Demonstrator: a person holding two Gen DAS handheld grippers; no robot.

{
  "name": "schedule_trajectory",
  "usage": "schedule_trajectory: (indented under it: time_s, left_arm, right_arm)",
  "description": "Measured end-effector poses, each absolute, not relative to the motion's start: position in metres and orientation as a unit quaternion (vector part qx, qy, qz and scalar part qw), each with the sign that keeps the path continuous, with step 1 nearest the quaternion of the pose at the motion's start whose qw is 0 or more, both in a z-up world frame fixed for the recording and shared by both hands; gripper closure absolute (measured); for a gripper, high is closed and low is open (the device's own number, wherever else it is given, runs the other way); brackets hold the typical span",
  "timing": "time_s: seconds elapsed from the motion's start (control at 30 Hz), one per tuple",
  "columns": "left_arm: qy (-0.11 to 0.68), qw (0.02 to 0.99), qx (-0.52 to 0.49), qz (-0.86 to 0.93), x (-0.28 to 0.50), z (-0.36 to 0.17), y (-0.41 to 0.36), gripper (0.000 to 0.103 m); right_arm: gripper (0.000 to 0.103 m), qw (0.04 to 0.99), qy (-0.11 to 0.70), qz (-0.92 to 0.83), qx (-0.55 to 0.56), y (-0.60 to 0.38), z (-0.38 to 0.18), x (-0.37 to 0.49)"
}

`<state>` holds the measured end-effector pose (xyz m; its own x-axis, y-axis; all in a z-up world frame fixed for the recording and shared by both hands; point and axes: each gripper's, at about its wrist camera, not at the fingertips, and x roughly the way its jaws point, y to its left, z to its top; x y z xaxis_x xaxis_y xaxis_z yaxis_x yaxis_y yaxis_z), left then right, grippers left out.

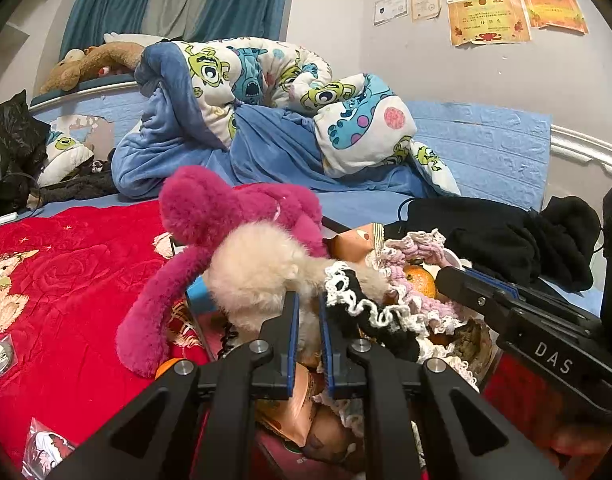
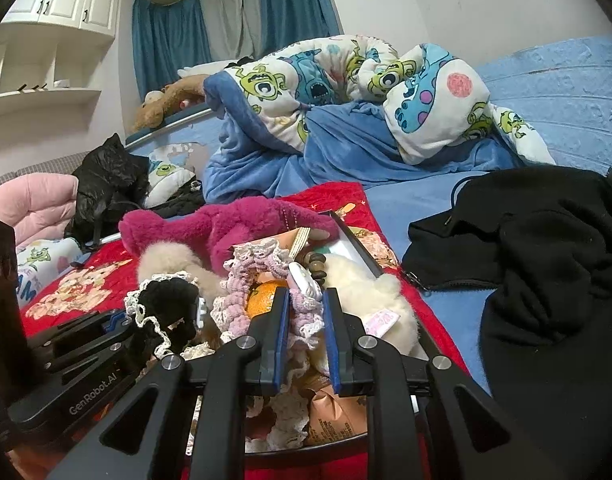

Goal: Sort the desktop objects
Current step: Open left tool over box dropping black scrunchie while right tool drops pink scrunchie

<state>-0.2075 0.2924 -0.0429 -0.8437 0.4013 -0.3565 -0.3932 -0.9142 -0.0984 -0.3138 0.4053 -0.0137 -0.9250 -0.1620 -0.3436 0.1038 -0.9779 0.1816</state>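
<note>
Heaped at lower centre in a dark-rimmed tray [image 2: 358, 240] for sorting: left gripper [image 1: 308, 312] nipped shut on cream fluffy plush fur [image 1: 257, 276], right gripper [image 2: 306, 304] pinching the pink crocheted lace-edged scrunchie [image 2: 265, 268] over an orange fruit [image 2: 261, 294], probably for lifting out.

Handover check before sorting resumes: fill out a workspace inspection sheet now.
Surface: red quilt over a blue bed.
Job's things: magenta plush, cream plush, orange, pink crochet scrunchie, black lace-edged scrunchie, heaped in a tray.
Clutter: black garment, cartoon blanket, black bag.
Grippers: left claw shut on cream plush; right claw shut on pink scrunchie.
Cables: nothing seen.
Surroundings: certificates, blue curtains.
</note>
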Motion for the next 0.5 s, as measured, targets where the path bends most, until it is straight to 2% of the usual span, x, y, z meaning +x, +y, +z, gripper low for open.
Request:
schedule_trajectory:
  time_s: [0.1, 0.17, 0.2, 0.27, 0.3, 0.33, 0.37, 0.5]
  left_arm:
    - [-0.009, 0.21, -0.19, 0.959, -0.207, -0.043, 0.292, 0.089]
    - [-0.004, 0.219, -0.192, 0.957, -0.206, -0.043, 0.293, 0.068]
    - [0.001, 0.222, -0.188, 0.957, -0.204, -0.042, 0.295, 0.061]
    - [0.015, 0.218, -0.169, 0.961, -0.195, -0.039, 0.298, 0.022]
    - [0.018, 0.213, -0.162, 0.963, -0.192, -0.038, 0.299, 0.015]
    - [0.018, 0.206, -0.154, 0.966, -0.188, -0.038, 0.297, 0.006]
    - [0.011, 0.207, -0.148, 0.967, -0.186, -0.036, 0.293, 0.0]
    - [-0.015, 0.21, -0.143, 0.967, -0.185, -0.033, 0.282, 0.0]
  right_arm:
    - [0.08, 0.07, -0.082, -0.978, 0.176, 0.406, -0.013, -0.311]
    - [0.063, 0.075, -0.082, -0.979, 0.169, 0.406, -0.012, -0.308]
    - [0.058, 0.074, -0.08, -0.98, 0.165, 0.405, -0.011, -0.307]
    - [0.035, 0.073, -0.075, -0.983, 0.151, 0.404, -0.008, -0.302]
    - [0.025, 0.073, -0.073, -0.984, 0.146, 0.403, -0.007, -0.299]
    - [0.006, 0.07, -0.072, -0.985, 0.14, 0.403, -0.006, -0.297]
    - [0.0, 0.063, -0.075, -0.987, 0.131, 0.405, -0.005, -0.294]
    - [0.0, 0.054, -0.104, -0.987, 0.112, 0.418, -0.004, -0.285]
